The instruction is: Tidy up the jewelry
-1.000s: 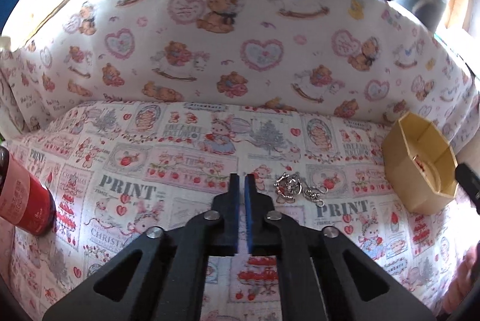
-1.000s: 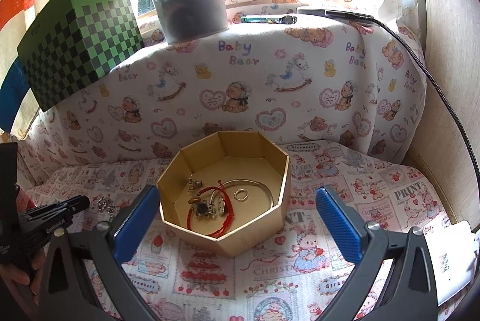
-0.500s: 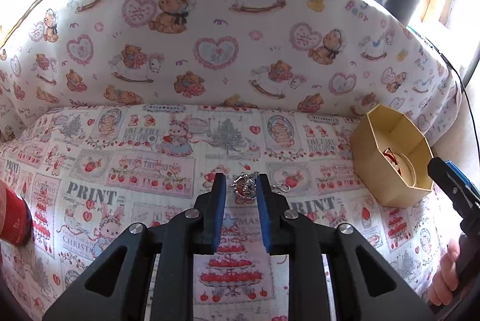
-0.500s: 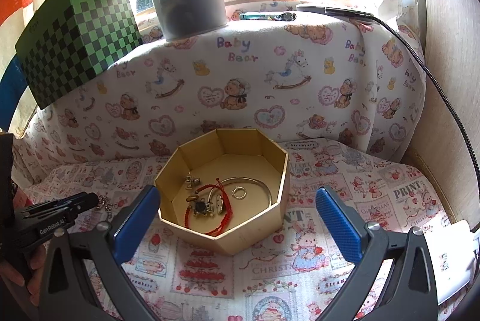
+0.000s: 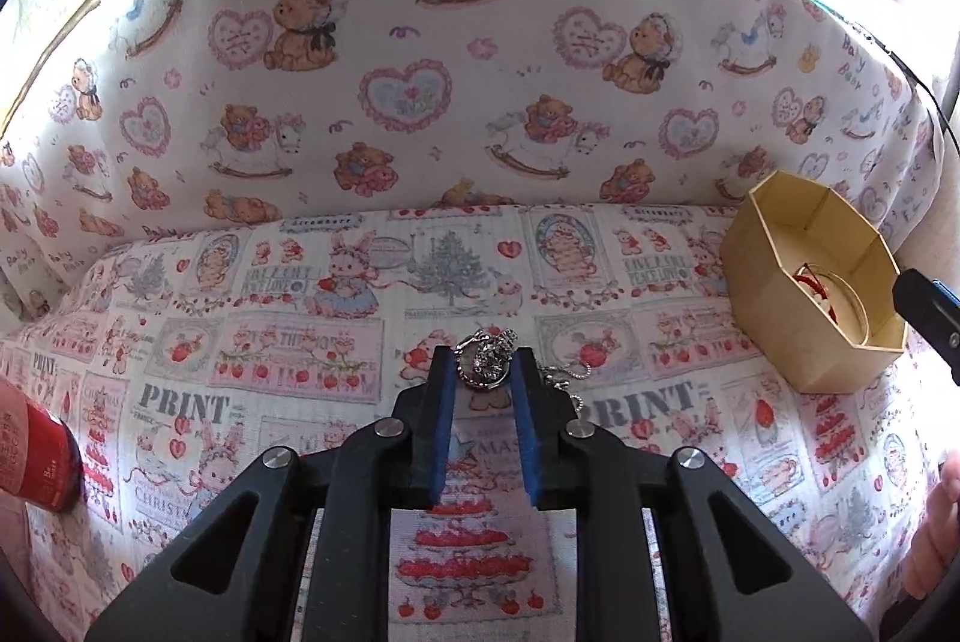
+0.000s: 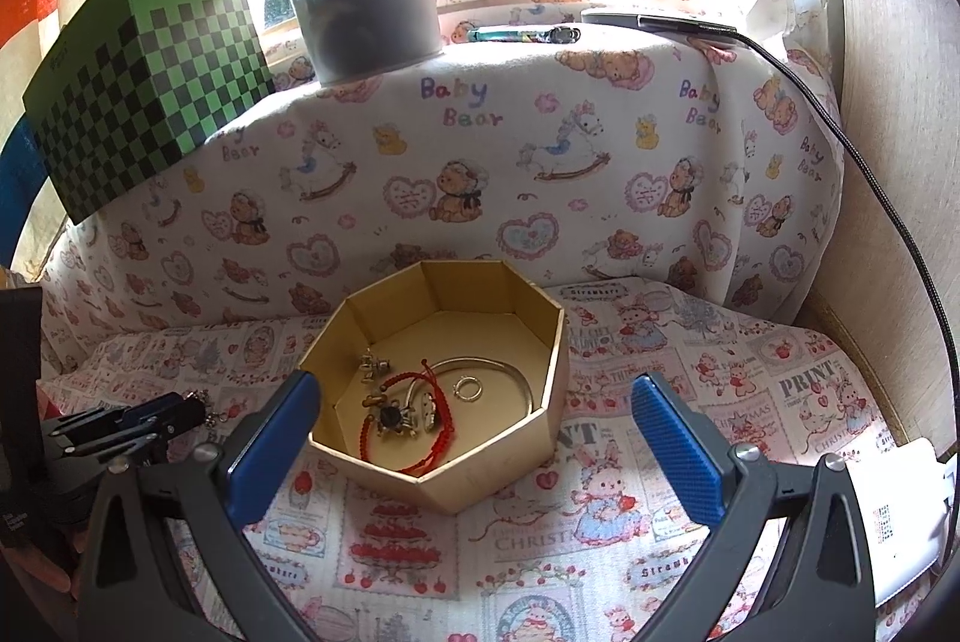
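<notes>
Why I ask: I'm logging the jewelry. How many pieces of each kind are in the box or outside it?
Red cord bracelet: 1
Silver bangle: 1
Small ring: 1
Small metal piece, kind unclear: 1
Sparkly pendant on a chain: 1
Total: 5
The first four lie in the box; the pendant sits outside, between the left gripper's fingers.

Open cloth (image 5: 288,360) lies left of the pendant (image 5: 487,363); a red can (image 5: 33,453) stands at far left, the box (image 5: 804,336) probably well right.
</notes>
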Demonstrator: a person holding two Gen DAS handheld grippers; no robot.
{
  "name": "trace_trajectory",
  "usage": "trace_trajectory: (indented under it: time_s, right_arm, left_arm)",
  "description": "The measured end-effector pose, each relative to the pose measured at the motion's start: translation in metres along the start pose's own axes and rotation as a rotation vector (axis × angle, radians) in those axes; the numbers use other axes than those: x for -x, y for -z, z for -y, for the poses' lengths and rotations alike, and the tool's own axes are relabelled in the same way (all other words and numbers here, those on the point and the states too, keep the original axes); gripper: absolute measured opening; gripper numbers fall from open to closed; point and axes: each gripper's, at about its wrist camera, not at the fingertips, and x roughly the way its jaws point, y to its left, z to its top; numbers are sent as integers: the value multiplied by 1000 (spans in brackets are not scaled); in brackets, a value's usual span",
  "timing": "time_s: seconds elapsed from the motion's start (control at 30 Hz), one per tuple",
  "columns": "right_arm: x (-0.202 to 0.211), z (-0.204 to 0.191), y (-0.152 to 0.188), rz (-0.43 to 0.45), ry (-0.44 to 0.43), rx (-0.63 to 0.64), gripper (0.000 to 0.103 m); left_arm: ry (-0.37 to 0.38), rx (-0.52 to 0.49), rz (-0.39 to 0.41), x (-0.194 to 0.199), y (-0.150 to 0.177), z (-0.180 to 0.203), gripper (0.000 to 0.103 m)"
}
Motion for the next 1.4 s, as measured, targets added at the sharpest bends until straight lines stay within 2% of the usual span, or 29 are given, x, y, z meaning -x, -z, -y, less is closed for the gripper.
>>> trace_trajectory:
  time_s: [0.03, 0.13, 0.27, 0.37, 0.43, 0.47, 0.5, 0.7, 0.8, 1.0, 1.03, 1.1, 1.27, 1.4]
  right_arm:
    - [-1, 1, 0, -4, -1, -2, 103]
    - [-1, 1, 0, -12, -3, -7, 103]
    - [0, 0, 0, -4, -3, -3, 103]
    - [0, -1, 1, -5, -4, -2, 103]
    - [0, -2, 1, -9, -4, -1, 103]
    - [0, -2, 1, -9, -3, 1, 103]
    - [-1, -2, 1, -9, -3, 2, 103]
    - [-1, 0, 1, -12, -4, -3, 103]
    - [-2, 0, 1, -12, -2, -3, 103]
    - [-4, -1, 2, -15, 6, 3, 103]
    - [-5, 0, 2, -18, 8, 1, 103]
    - [-5, 2, 1, -22, 8, -7, 103]
    - [-4, 4, 0, -17, 8, -14, 103]
    - [-2, 4, -1, -12, 1, -14, 103]
  left_arm:
    - [9, 9, -2, 0, 0, -1, 17]
    - [39, 40, -14, 5, 1, -12, 6]
    - [94, 93, -26, 14, 1, -22, 6]
    - [78, 86, 25, 23, 0, -22, 6]
    - [59, 69, 46, 23, -1, -18, 14]
    - [56, 60, 41, 20, -3, -16, 26]
    - [56, 52, 35, 17, -2, -14, 29]
    - [34, 21, -7, 1, -2, -6, 29]
    - [9, 5, 2, -2, -2, 1, 29]
    - [10, 36, -1, -11, -8, 4, 29]
    - [14, 38, -1, -11, -10, 1, 29]
    - [12, 36, -3, -11, -12, 0, 21]
    - [52, 72, -14, 1, -13, -19, 21]
    - [54, 90, -15, 18, -10, -27, 21]
